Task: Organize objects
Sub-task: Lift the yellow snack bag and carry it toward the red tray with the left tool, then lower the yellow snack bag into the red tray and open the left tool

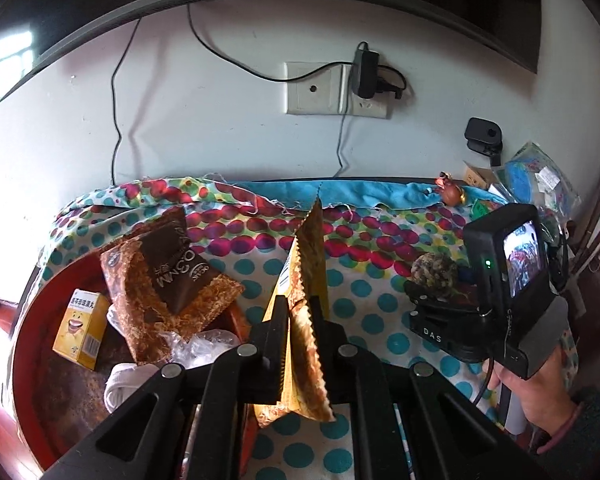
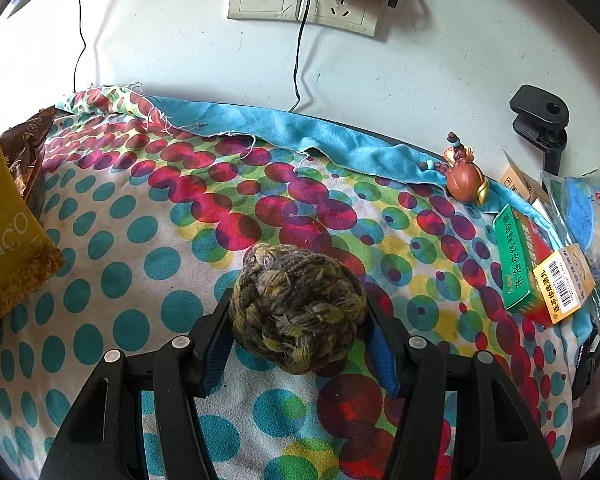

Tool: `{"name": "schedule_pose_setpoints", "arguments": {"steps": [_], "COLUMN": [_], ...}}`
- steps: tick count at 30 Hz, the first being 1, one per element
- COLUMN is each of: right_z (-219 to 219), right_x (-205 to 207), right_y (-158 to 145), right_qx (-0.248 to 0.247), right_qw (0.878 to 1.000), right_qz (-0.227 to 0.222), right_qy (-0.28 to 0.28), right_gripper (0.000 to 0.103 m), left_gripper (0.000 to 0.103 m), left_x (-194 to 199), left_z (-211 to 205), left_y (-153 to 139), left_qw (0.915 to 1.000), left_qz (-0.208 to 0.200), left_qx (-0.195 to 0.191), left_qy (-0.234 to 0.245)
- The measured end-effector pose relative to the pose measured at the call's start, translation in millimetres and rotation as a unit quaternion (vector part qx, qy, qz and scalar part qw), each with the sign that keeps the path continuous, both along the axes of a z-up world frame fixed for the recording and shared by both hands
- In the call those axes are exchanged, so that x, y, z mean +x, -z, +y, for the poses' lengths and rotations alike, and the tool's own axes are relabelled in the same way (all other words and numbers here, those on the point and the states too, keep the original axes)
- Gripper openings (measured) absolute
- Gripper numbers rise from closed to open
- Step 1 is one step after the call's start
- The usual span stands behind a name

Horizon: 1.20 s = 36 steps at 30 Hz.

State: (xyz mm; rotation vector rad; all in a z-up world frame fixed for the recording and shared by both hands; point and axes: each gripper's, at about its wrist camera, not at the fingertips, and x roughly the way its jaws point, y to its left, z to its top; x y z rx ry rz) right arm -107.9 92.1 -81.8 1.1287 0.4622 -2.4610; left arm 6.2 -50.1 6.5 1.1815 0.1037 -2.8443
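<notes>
Your L gripper (image 1: 299,322) pinches yellow snack packet (image 1: 306,280); brown snack packet (image 1: 168,276) to its left. Your R gripper (image 2: 299,316) clamps yarn ball (image 2: 298,306).

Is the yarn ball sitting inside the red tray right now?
No, the yarn ball sits between the right tongs over the dotted cloth, away from the red tray.
</notes>
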Motion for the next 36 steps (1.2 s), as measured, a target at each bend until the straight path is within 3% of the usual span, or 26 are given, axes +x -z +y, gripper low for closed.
{"name": "schedule_pose_setpoints", "arguments": {"steps": [3, 14, 18, 21, 27, 33, 36], "right_z": [-0.3, -0.2, 0.3, 0.4, 0.7, 1.2, 1.3], "right_x": [-0.1, -1.5, -1.5, -1.3, -1.3, -1.5, -1.4], "right_y": [0.0, 0.4, 0.2, 0.1, 0.4, 0.6, 0.7], "right_qx": [0.001, -0.002, -0.003, -0.002, -0.005, -0.004, -0.003], "right_qw": [1.000, 1.000, 1.000, 1.000, 1.000, 1.000, 1.000], "right_qz": [0.001, -0.003, -0.003, -0.002, -0.004, -0.003, -0.003], "right_qy": [0.000, 0.000, 0.000, 0.000, 0.001, 0.000, 0.000], "right_gripper": [0.056, 0.056, 0.056, 0.056, 0.056, 0.057, 0.056], "left_gripper": [0.008, 0.007, 0.008, 0.008, 0.008, 0.008, 0.008], "left_x": [-0.7, 3.3, 8.4, 14.5, 26.9, 31.1, 29.8], "left_z": [2.7, 11.3, 0.5, -6.4, -34.8, -70.5, -74.5], "left_y": [0.8, -27.6, -39.0, -45.0, -57.4, -46.5, -36.8], "left_qw": [0.9999, 0.9995, 0.9995, 0.9981, 0.9937, 0.9909, 0.9916], "left_qz": [-0.002, 0.022, 0.025, 0.031, 0.046, 0.021, 0.014], "left_qx": [0.013, -0.010, -0.018, -0.050, -0.079, -0.072, -0.069], "left_qy": [0.010, 0.021, 0.002, -0.019, -0.065, -0.112, -0.109]}}
